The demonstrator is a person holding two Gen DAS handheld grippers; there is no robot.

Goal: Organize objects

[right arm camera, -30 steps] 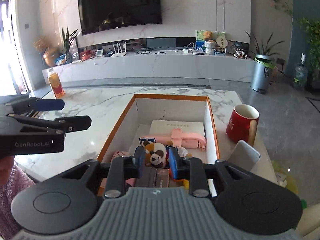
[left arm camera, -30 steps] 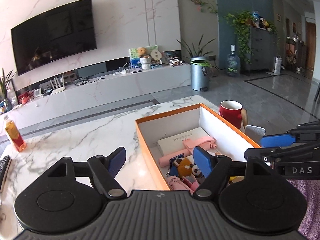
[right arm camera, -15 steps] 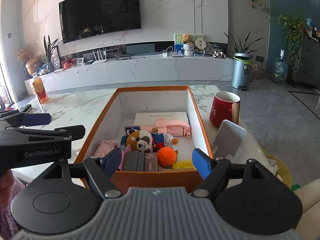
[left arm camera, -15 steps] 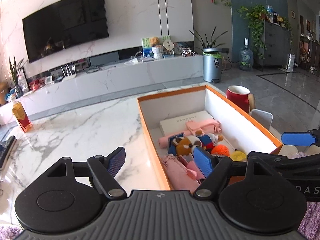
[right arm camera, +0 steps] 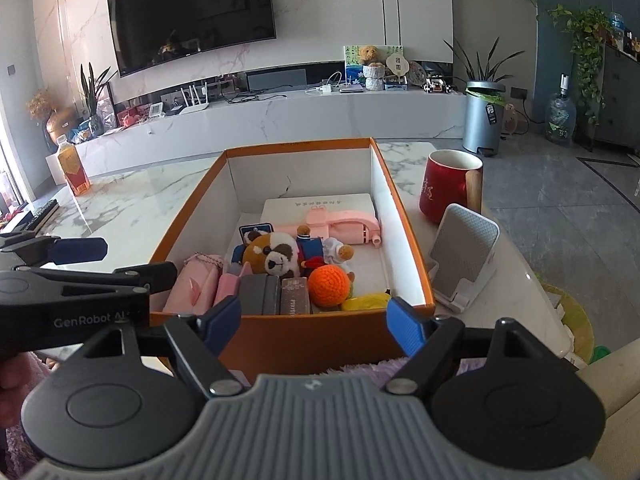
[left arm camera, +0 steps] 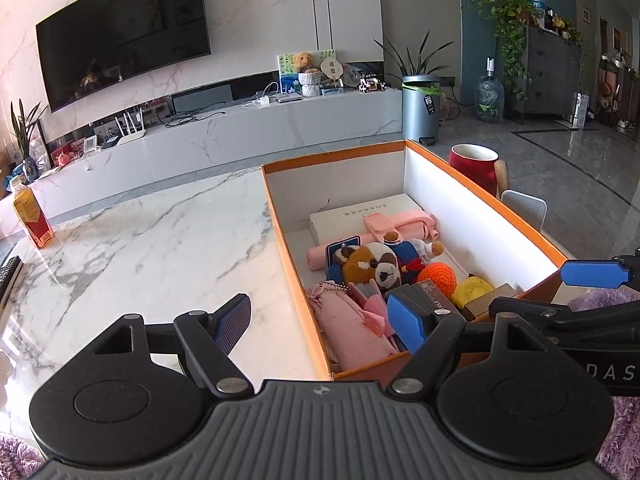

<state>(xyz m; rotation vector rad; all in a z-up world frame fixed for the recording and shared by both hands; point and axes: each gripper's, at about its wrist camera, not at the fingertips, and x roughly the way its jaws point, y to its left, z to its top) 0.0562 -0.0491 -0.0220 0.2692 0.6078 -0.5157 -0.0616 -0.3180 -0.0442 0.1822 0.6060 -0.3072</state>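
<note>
The orange box (right arm camera: 296, 340) sits on the marble table (left arm camera: 152, 240), full of soft, light toys like the plush raccoon (right arm camera: 272, 254) and yarn ball (right arm camera: 329, 285), easy to squeeze around their middles. The left gripper (left arm camera: 320, 318) and right gripper (right arm camera: 314, 320) both tilt down at the box's near end, jaws wide and empty.

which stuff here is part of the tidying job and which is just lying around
Part of the job:
orange box
plush toy
orange ball
pink pouch
pink stick
white case
left gripper, open
right gripper, open

Just lying about:
red mug
phone stand
juice bottle
table
</note>
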